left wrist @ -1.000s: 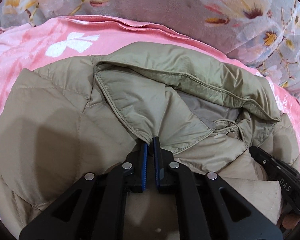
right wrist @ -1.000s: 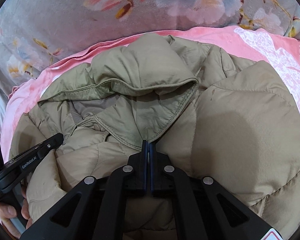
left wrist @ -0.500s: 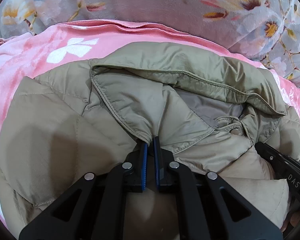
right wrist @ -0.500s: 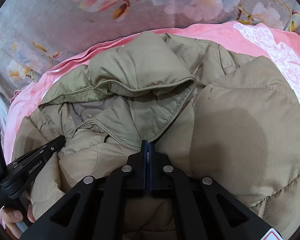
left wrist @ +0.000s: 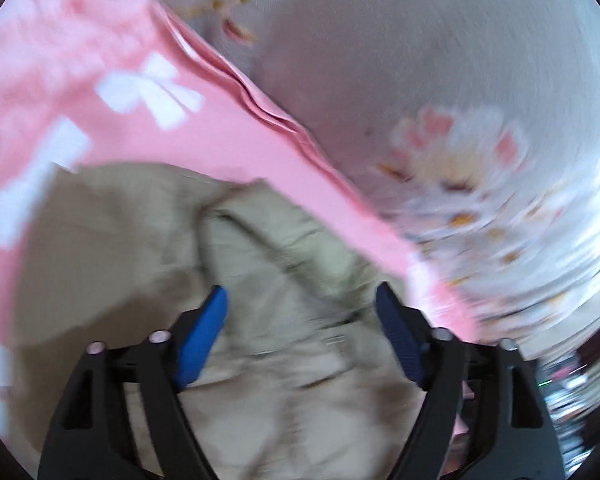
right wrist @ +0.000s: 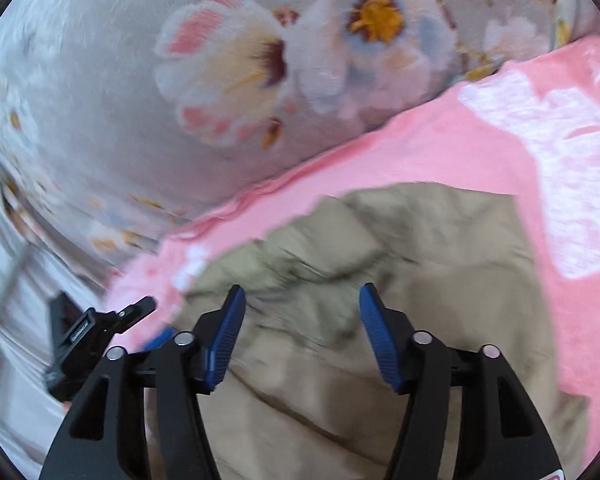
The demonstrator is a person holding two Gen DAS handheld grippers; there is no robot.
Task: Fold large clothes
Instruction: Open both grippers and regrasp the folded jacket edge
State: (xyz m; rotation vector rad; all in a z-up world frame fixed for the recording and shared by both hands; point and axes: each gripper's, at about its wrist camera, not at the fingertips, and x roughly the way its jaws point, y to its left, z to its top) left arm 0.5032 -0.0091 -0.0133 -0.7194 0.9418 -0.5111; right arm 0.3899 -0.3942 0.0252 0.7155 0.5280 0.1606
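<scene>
A khaki padded jacket (left wrist: pixel 148 264) lies crumpled on a pink blanket (left wrist: pixel 220 120); it also shows in the right wrist view (right wrist: pixel 440 264). My left gripper (left wrist: pixel 302 296) is open and empty, its blue pads spread just above the jacket's collar folds. My right gripper (right wrist: pixel 300 296) is open and empty too, over the jacket's rumpled top edge. The left gripper's black body (right wrist: pixel 92 336) shows at the lower left of the right wrist view. Both views are motion-blurred.
The pink blanket (right wrist: pixel 460 140) with white patterns lies on a grey floral bedcover (right wrist: pixel 228 60), which fills the far side in both views (left wrist: pixel 440 80). Dark clutter shows at the far right edge of the left wrist view (left wrist: pixel 572 380).
Both grippers have let go of the jacket collar and opened wide. The jacket has dropped onto the blanket and both cameras have swung, blurring the views.
</scene>
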